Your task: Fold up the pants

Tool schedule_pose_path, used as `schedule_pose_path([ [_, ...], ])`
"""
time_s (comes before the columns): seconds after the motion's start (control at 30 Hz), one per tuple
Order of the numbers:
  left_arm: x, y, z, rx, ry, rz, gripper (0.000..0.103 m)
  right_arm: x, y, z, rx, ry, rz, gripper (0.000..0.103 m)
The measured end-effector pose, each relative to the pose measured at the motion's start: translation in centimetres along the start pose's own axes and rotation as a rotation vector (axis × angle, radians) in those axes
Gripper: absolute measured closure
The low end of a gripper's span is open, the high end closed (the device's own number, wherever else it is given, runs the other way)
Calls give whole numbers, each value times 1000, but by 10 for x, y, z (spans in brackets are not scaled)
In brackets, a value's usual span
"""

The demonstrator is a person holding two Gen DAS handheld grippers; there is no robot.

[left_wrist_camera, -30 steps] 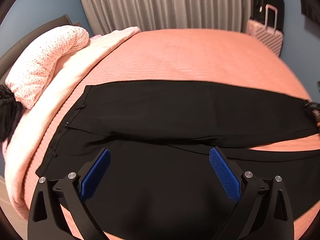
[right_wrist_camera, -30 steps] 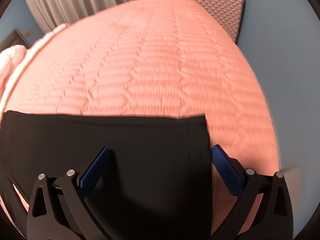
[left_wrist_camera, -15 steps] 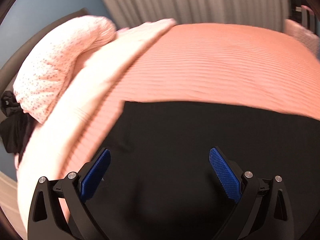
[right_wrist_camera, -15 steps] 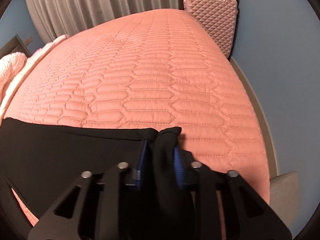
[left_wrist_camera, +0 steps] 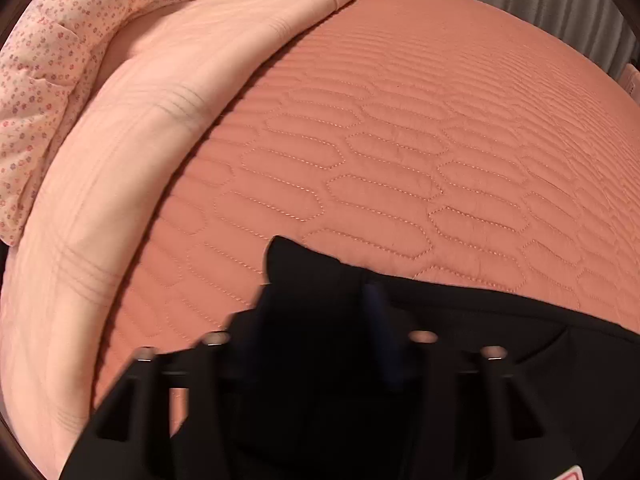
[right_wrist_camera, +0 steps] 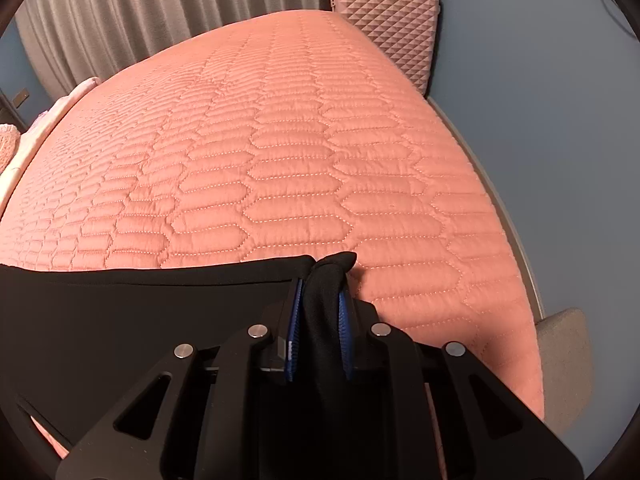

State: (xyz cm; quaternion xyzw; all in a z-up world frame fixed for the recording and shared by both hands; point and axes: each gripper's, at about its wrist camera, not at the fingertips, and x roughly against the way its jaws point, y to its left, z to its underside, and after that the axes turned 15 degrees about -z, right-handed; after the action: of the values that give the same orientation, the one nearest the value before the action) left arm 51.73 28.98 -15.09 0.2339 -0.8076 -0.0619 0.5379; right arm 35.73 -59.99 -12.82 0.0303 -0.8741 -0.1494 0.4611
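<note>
The black fabric pants (right_wrist_camera: 120,304) on the quilted salmon bedspread (right_wrist_camera: 320,152) are being pinched at opposite ends by the right tongs (right_wrist_camera: 320,316) and by the left tongs (left_wrist_camera: 316,320), whose jaws have just been closing on a bunched fold.

Lighting's soft and warm in both views, pretty even, no hard shadows or glare. The right wrist view is sharp: you can count the stitches on the quilted bedspread (right_wrist_camera: 304,152), and there's only a faint shadow on it beside the right gripper (right_wrist_camera: 320,312). The left wrist view is much worse, with motion blur smearing the left gripper (left_wrist_camera: 316,320) and the black pants (left_wrist_camera: 500,320) into one dark blob, detail crushed. Heavy fisheye bending everywhere, dark vignette in the corners, and the curtain (right_wrist_camera: 132,12) bows at the edges.
</note>
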Motion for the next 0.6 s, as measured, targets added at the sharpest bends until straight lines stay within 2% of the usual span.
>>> schedule_pose_path([
  [0.03,8,9,3,18,-7,31,88,4,2,1,0,-12,-4,87],
  [0.1,24,31,9,62,-48,108,90,18,8,1,14,-42,-13,89],
  [0.2,72,67,24,112,-142,254,91,58,19,3,52,-101,-54,91],
  [0.23,96,81,37,112,-192,309,91,74,21,5,66,-118,-71,91],
  [0.33,151,116,77,91,-285,380,92,132,32,19,126,-176,-120,94],
  [0.4,184,140,114,57,-339,409,92,171,35,35,150,-206,-171,96],
  [0.47,205,157,148,35,-356,414,100,209,44,65,206,-201,-192,96],
  [0.53,215,177,186,6,-335,417,100,227,47,99,232,-139,-192,96],
  [0.6,212,186,226,-53,-298,366,100,235,45,126,232,-92,-185,96],
])
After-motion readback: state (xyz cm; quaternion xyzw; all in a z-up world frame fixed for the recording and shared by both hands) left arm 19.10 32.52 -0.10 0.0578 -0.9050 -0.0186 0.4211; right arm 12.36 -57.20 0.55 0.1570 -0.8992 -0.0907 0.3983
